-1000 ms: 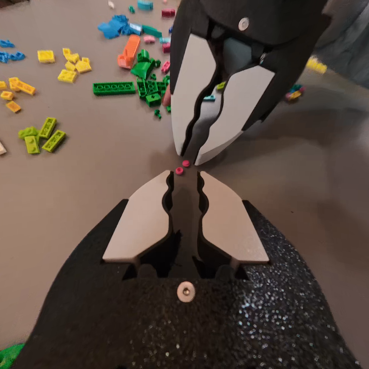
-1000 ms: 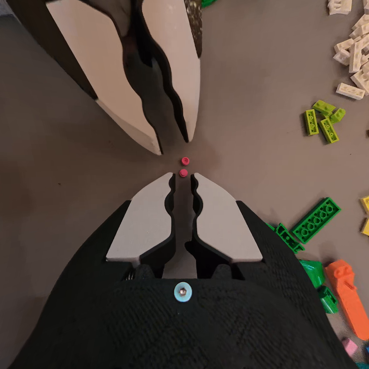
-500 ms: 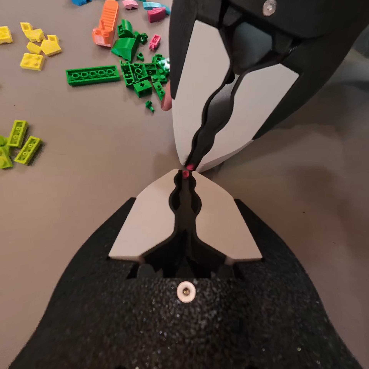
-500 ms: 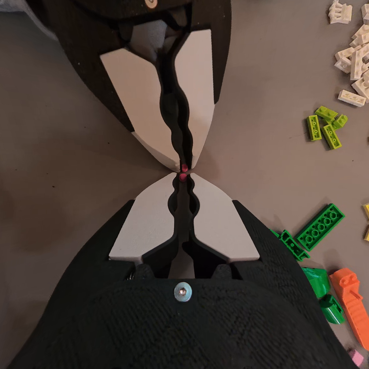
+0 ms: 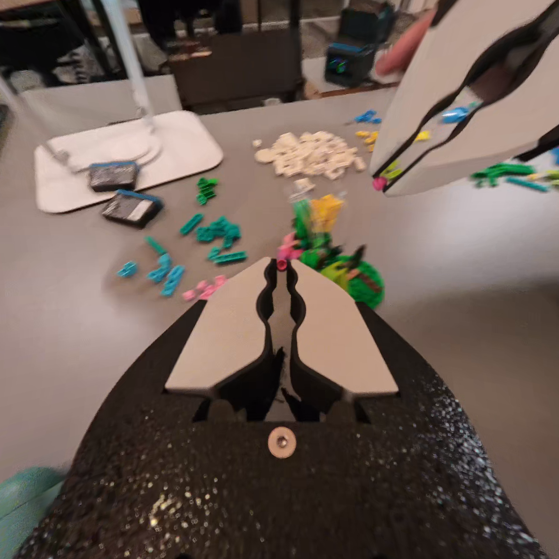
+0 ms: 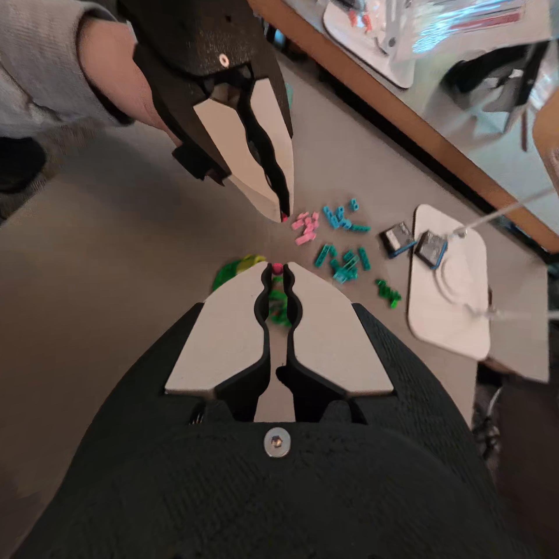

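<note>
The left gripper [image 5: 282, 266] is up off the table, its two pale fingers pinched on a tiny round pink stud [image 5: 282, 265] right at the tips, pads pressed to either side of it. The right gripper [image 6: 277, 268] does the same with a second small pink stud [image 6: 277, 268], clamped at the very ends of its fingers. In both, only a narrow slot shows between the wavy black inner edges behind the studs.

Take the green leafy model [image 5: 354, 272] as the marker. The left gripper's stud hangs just in front of it in the left wrist view; in the right wrist view the model shows beneath and to the left of the right gripper's tips. In the left wrist view the right gripper shows up and right of the model, a pink speck at its tip.

The fingers are smooth, flat, beige plates on rough, grainy black bodies, each with a round metal screw at the centre.

Left of the model lie small pink bricks [image 5: 205, 287], then light blue bricks [image 5: 165, 273] and teal strips [image 5: 220, 234], all blurred. Beyond the model sits a heap of cream bricks [image 5: 308, 155]. Further left of it, two dark flat packs [image 5: 131, 208] edged in blue lie at a white rounded base plate [image 5: 181, 145] carrying a pale pole. The grey table [image 5: 60, 287] is matte and smooth.
</note>
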{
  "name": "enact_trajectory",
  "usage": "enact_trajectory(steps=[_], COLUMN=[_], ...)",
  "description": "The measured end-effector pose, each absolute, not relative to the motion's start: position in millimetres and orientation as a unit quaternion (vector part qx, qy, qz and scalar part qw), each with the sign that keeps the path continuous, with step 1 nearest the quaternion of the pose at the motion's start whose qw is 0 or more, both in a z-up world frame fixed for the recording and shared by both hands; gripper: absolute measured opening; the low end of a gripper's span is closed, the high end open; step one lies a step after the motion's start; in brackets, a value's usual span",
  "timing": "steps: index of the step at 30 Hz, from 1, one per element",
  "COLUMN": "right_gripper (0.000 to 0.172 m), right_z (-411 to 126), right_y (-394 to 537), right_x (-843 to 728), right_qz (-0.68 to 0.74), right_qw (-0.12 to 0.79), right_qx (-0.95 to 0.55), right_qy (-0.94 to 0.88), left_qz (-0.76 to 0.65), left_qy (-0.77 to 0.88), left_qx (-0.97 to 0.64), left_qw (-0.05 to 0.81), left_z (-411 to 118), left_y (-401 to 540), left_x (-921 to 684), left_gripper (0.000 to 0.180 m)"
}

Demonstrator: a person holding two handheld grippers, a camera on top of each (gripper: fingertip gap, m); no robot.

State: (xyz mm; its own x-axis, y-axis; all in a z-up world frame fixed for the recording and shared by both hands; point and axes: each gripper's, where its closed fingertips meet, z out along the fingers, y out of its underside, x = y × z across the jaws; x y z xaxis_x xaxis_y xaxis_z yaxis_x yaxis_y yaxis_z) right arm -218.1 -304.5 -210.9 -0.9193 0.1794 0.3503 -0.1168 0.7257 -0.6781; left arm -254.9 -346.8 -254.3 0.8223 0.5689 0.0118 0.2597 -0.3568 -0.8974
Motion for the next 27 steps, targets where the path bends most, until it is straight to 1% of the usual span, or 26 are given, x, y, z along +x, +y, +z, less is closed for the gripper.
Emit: enact_trajectory(steps=[1,5,9,11,13,15,18,22,24,27], right_gripper=[0.005,0.006,0.006,0.006,0.007,0.015,0.019,0.021,0.022,0.022], right_z=[-214.0,-241.5,-282.8,-296.6,-302.6,-304.4,-300.1,-283.4,-265.8,-225.6], right_y=[-318.2,-360.3,-364.4,-364.5,-368.9,-370.3,-367.4,-365.4,-357.2,-331.3], right_x=[-233.6,-273.3,-297.0,-301.8,-303.4,-305.7,-309.5,-313.1,-314.6,-303.9], right_qz=[0.344,0.249,0.148,0.130,0.141,0.144,0.145,0.183,0.208,0.276], right_qw=[0.194,0.147,0.116,0.107,0.098,0.093,0.096,0.104,0.129,0.180], right_qx=[0.001,0.061,0.069,0.064,0.058,0.048,0.042,0.008,-0.010,-0.038], right_qy=[-0.919,-0.955,-0.980,-0.984,-0.983,-0.984,-0.984,-0.978,-0.969,-0.944], left_qz=[0.160,0.168,0.171,0.164,0.157,0.157,0.160,0.151,0.155,0.149], left_qy=[-0.266,-0.281,-0.297,-0.305,-0.314,-0.310,-0.310,-0.334,-0.341,-0.350], left_qx=[-0.812,-0.833,-0.846,-0.841,-0.839,-0.837,-0.830,-0.811,-0.795,-0.758], left_qw=[0.495,0.446,0.408,0.415,0.416,0.422,0.436,0.455,0.477,0.529], left_z=[-263.3,-293.7,-318.1,-320.7,-321.4,-319.2,-312.6,-303.7,-291.7,-267.6], left_y=[-357.6,-377.5,-386.6,-386.1,-387.5,-387.8,-389.3,-394.5,-399.1,-407.1], left_x=[-266.8,-289.3,-301.6,-304.2,-306.3,-306.8,-307.8,-309.5,-307.6,-301.8], left_gripper=[0.006,0.006,0.006,0.006,0.007,0.007,0.007,0.022,0.026,0.025])
